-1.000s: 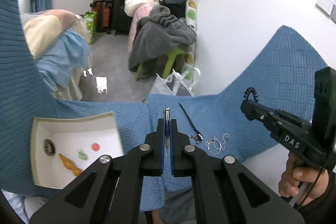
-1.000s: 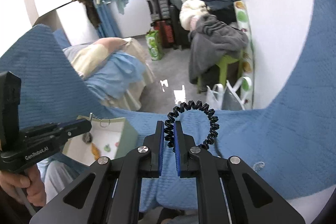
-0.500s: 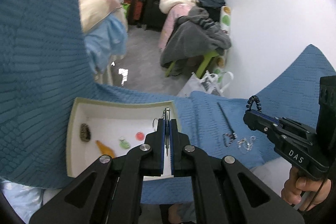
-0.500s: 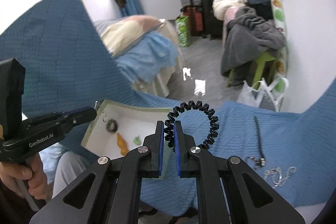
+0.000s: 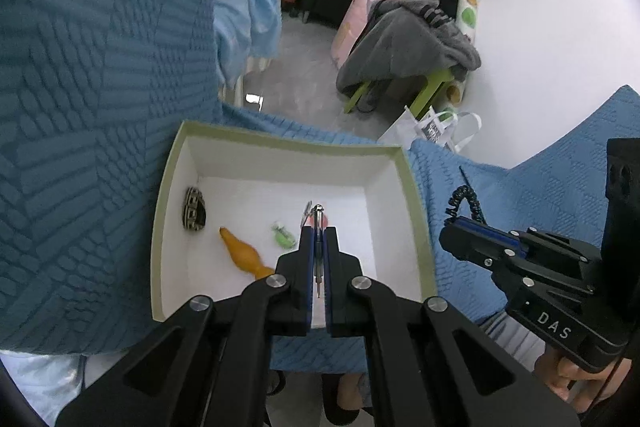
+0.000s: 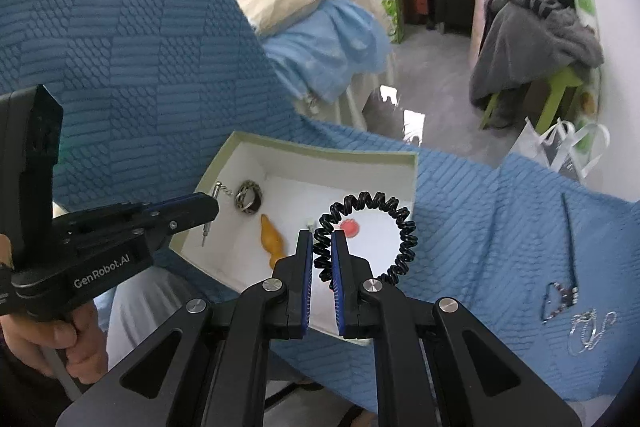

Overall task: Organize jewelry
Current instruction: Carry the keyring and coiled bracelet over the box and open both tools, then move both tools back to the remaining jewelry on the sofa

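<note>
Hovering over the box (image 5: 160,227), both grippers carry jewelry to drop in. At the box's left wall lies a patterned ring (image 5: 194,214), then an amber piece (image 5: 242,255) and a green bead (image 5: 283,235) toward the middle of its white floor.

The left gripper (image 5: 318,235) is over the box's middle, jaws pinched nearly together on a thin metal pin (image 5: 318,247) that stands up between the pads, a short chain (image 6: 226,190) hanging from its top. The right gripper (image 6: 322,247) hangs over the box's right half, jaws narrow around one side of a black coil band (image 6: 400,227), the rest of the loop standing free above a red bead (image 6: 350,227).

Well to the right of the box, on the blue cloth (image 6: 480,227), a dark cord (image 6: 568,227) and a silver chain (image 6: 588,327) wait.

The risks, as I judge them: the springy band could bounce off the floor or catch the right wall and land outside if let go too high. The pin's chain may snag on the pads at release. The two grippers are close and could knock each other or tip the light box.
</note>
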Motion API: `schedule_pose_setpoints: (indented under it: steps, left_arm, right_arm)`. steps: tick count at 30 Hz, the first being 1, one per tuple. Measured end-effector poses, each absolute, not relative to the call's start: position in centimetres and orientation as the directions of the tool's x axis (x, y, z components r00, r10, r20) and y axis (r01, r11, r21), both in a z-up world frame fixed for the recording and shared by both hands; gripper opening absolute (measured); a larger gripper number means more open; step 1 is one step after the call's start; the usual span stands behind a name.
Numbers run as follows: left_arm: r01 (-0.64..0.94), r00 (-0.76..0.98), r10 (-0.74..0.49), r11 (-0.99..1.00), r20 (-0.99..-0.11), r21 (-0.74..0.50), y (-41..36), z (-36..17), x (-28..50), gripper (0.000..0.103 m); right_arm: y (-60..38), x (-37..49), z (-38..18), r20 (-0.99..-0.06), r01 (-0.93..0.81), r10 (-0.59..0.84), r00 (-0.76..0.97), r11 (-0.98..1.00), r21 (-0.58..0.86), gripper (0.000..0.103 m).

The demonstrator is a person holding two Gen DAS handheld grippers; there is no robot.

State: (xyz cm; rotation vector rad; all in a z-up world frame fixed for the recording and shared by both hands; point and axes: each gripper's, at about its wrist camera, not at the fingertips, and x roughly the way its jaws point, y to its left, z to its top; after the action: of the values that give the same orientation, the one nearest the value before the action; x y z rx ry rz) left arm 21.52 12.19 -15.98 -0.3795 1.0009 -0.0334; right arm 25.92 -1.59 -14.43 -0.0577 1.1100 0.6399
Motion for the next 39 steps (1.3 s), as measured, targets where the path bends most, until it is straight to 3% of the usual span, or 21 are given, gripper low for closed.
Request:
schedule_pose_setpoints:
  steps: [15, 26, 28, 29, 30, 32, 39]
  left_arm:
    - [-0.151, 0.457, -0.242, 0.927, -0.856, -0.343, 13.8, -20.8, 21.2, 0.003]
    - [-0.132, 0.427, -0.281, 0.921, -0.860, -0.366, 13.4, -21.6, 20.9, 0.005]
    - [-0.154, 0.410, -0.291, 0.912, -0.864, -0.380, 13.9, -21.4, 21.2, 0.022]
    - [-0.161, 0.415, -0.288, 0.910, -0.863, -0.381, 14.0, -21.2, 21.2, 0.042]
    - [-0.163, 0.429, -0.281, 0.911, -0.858, -0.380, 14.1, -20.7, 21.1, 0.056]
    - [-0.151, 0.462, -0.260, 0.919, -0.848, -0.364, 14.2, -19.3, 20.9, 0.057]
    - [-0.129, 0.536, -0.221, 0.932, -0.814, -0.338, 13.1, -14.9, 20.0, 0.057]
  right_arm:
    - [1.3, 25.4, -19.8, -0.914, -0.503, 0.355, 0.198, 0.837, 0.216, 0.008]
    - [1.7, 25.0, -20.1, -0.930, -0.487, 0.316, 0.188, 0.852, 0.192, 0.009]
    - [1.6, 24.9, -19.8, -0.929, -0.490, 0.324, 0.180, 0.848, 0.201, 0.009]
    - [1.5, 24.9, -19.6, -0.929, -0.491, 0.322, 0.182, 0.848, 0.198, 0.012]
    - [1.3, 24.8, -19.2, -0.926, -0.491, 0.325, 0.191, 0.849, 0.197, 0.017]
    - [0.9, 24.7, -18.5, -0.917, -0.487, 0.342, 0.204, 0.848, 0.208, 0.025]
    - [-1.3, 23.8, -13.0, -0.868, -0.495, 0.388, 0.311, 0.846, 0.201, 0.025]
